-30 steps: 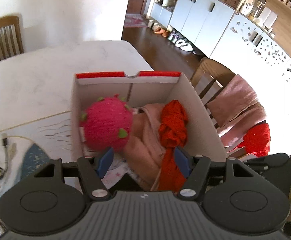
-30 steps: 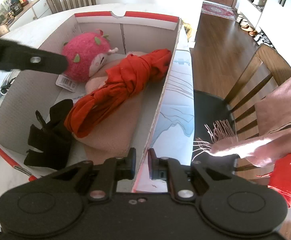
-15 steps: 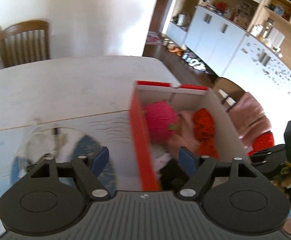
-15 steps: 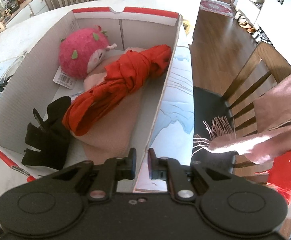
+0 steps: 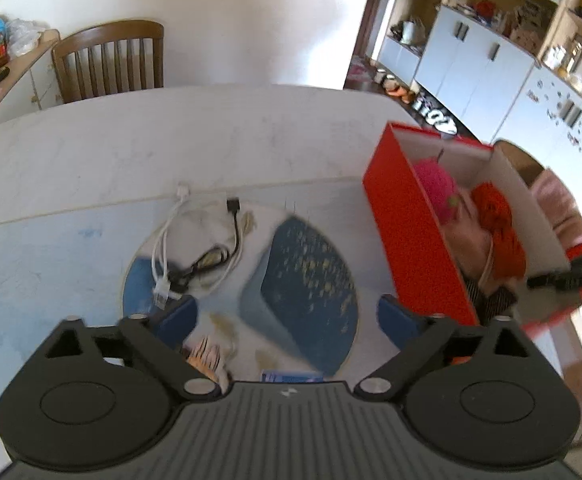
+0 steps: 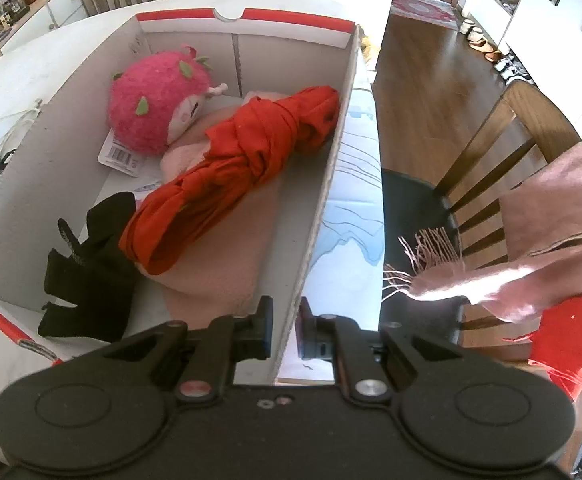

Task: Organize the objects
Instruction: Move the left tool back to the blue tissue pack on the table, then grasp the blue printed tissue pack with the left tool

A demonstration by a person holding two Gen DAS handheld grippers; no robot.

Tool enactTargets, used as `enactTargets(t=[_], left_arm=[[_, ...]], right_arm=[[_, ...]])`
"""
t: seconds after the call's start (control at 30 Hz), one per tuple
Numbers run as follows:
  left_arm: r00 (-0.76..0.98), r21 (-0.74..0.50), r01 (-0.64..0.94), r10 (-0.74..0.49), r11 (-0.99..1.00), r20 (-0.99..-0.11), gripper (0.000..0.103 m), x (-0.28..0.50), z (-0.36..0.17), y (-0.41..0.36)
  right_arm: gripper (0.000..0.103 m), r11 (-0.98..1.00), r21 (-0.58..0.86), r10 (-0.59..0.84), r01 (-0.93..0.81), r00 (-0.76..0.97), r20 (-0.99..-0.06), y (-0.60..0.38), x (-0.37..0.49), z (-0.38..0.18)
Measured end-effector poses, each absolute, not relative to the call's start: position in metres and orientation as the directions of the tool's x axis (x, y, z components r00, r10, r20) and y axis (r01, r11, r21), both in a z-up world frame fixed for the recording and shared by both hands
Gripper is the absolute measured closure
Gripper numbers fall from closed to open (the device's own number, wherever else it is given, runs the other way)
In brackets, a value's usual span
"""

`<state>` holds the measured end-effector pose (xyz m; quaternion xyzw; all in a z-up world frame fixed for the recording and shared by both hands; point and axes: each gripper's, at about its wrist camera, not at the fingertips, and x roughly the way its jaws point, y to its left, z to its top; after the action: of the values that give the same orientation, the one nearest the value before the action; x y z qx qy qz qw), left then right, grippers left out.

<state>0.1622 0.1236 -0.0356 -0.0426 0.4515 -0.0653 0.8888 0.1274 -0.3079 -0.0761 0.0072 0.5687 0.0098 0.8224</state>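
Jaws of the left gripper (image 5: 287, 314), over the box (image 6: 327, 184) a second ago, are opening empty above tangled cables (image 5: 199, 248). The right gripper (image 6: 285, 330) stays clamped on the box's wall; inside, the red cloth (image 6: 231, 176) lies diagonally, lengthwise.

Not much to read here tbh. There's a white tag with a barcode (image 6: 121, 157) sticking out from under the pink plush toy (image 6: 159, 100) in the box (image 6: 331, 168), but the digits under the bars are way too small to make out. The left gripper's body has a tiny lightning-bolt style logo (image 5: 289, 393) on its ribbed top, no words with it. Fridge magnets in the background are just blurry specks.
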Motion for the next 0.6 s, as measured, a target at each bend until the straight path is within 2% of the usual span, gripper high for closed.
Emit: enactTargets(t=[0.43,0.6], left_arm=[[0.503,-0.099,0.171,-0.173,0.98,-0.847,0.002,0.111,-0.097,0.093],[0.492,-0.076,0.158,-0.145,0.985,-0.858,0.002,0.109,-0.121,0.086]], right_arm=[[0.092,1.0,-0.013,-0.009,-0.009,0.339,-0.941,-0.302,0.129,-0.076],[0.092,1.0,-0.016,-0.012,-0.011,0.337,-0.941,-0.302,0.129,-0.077]])
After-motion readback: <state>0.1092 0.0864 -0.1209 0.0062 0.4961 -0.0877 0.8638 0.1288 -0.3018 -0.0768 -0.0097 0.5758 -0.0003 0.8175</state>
